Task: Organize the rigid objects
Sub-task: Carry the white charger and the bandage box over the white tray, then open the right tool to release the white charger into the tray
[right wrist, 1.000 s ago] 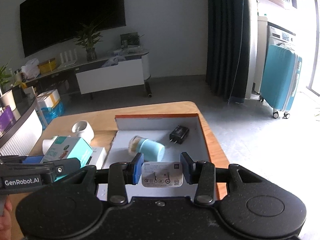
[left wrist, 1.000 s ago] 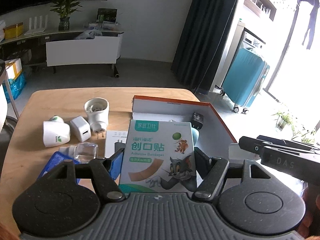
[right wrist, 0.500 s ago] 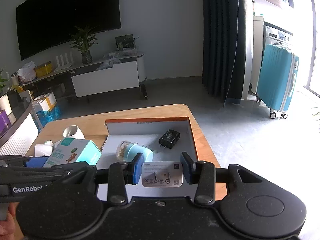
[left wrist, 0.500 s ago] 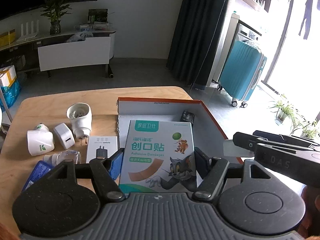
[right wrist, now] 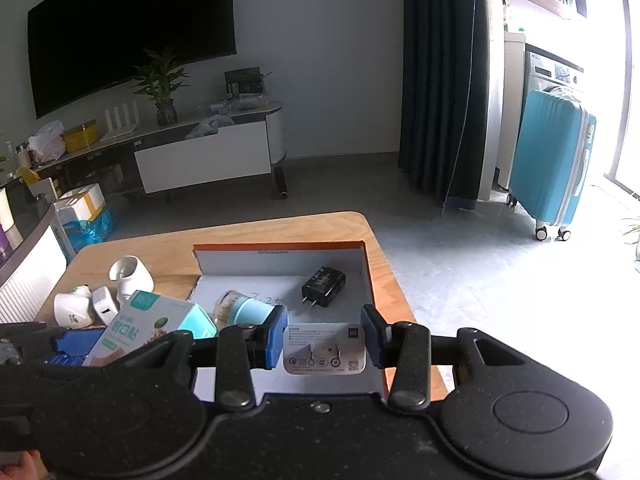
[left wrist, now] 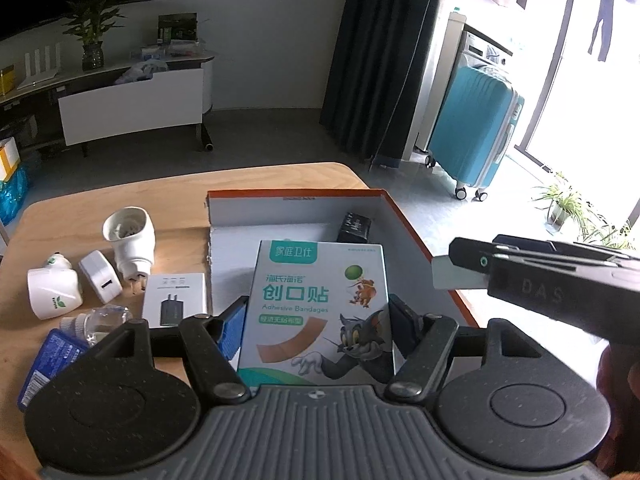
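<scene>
Orange-edged white box (left wrist: 404,220) sits open on the wooden desk (left wrist: 120,196), its near part hidden behind both tools. Left tool (left wrist: 316,322) is clenched on a bandage carton (left wrist: 320,304), blue pads against both side edges, held above the box's left half; the carton's lower edge is cut off by the tool body, and it hides most of the box floor in the left view. Right tool (right wrist: 324,334) grips a white charger (right wrist: 325,348) by its sides, label and prong face toward the camera, over the near right part of the box; from the left view only a white corner of the charger shows past the right tool's black arm. Inside the box: a black plug adapter (right wrist: 323,286) near the far right wall and a light blue cylinder (right wrist: 246,308) lying on its side, partly covered by the right tool's left finger; the cylinder is not visible in the left view. On the desk left of the box: a white socket plug (left wrist: 130,240), small white cube charger (left wrist: 100,282), white bottle with green leaf mark (left wrist: 52,290), a clear small bottle (left wrist: 100,318) partly hidden, a charger carton (left wrist: 176,300), and a blue packet (left wrist: 48,360) cut off by the left tool; its print is unreadable. Fingertips of a hand (left wrist: 618,368) show at the right edge.
</scene>
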`<state>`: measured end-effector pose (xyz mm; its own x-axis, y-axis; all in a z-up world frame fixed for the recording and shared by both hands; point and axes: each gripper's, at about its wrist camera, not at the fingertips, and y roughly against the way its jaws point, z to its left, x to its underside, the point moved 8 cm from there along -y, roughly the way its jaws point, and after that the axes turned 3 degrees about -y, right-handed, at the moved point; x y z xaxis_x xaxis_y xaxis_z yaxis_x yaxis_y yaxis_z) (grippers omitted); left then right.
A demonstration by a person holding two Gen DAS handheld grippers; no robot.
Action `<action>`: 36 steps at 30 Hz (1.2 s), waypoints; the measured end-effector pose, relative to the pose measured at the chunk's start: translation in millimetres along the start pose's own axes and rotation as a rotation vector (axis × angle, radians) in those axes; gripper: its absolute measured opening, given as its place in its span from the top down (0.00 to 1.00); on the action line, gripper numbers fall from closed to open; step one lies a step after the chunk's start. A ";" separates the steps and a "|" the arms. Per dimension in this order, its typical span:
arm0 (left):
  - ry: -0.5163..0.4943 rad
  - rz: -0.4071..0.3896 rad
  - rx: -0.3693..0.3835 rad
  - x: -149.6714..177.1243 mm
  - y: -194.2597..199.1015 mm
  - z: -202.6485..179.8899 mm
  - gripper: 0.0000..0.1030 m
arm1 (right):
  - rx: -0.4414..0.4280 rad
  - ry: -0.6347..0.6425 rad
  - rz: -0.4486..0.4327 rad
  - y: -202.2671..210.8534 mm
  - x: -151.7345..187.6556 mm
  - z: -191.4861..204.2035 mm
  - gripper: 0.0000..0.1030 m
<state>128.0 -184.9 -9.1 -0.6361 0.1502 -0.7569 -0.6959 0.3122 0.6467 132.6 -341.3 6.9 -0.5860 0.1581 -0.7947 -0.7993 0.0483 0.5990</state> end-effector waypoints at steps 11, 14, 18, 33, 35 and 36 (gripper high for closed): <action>-0.012 0.021 0.002 1.8 -9.9 -6.0 0.30 | -0.001 0.002 0.014 -13.9 -2.7 -2.5 0.52; -0.013 0.026 0.003 2.3 -12.2 -6.8 0.30 | 0.000 0.005 0.019 -18.2 -3.8 -2.6 0.52; -0.016 0.036 0.008 3.6 -16.4 -8.4 0.30 | -0.001 0.013 0.025 -25.6 -6.3 -2.3 0.52; -0.019 0.072 0.032 6.9 -34.8 -12.5 0.30 | -0.006 0.017 0.071 -63.8 -9.5 -1.4 0.52; -0.019 0.077 0.036 7.7 -36.9 -12.6 0.30 | -0.005 0.022 0.084 -71.7 -8.9 -0.6 0.52; -0.021 0.079 0.035 7.5 -38.4 -12.3 0.30 | -0.005 0.027 0.092 -75.5 -8.1 -0.6 0.52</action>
<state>145.8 -207.2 -38.5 -0.6812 0.1955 -0.7056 -0.6314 0.3309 0.7013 197.6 -346.7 -31.9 -0.6605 0.1351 -0.7386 -0.7424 0.0297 0.6693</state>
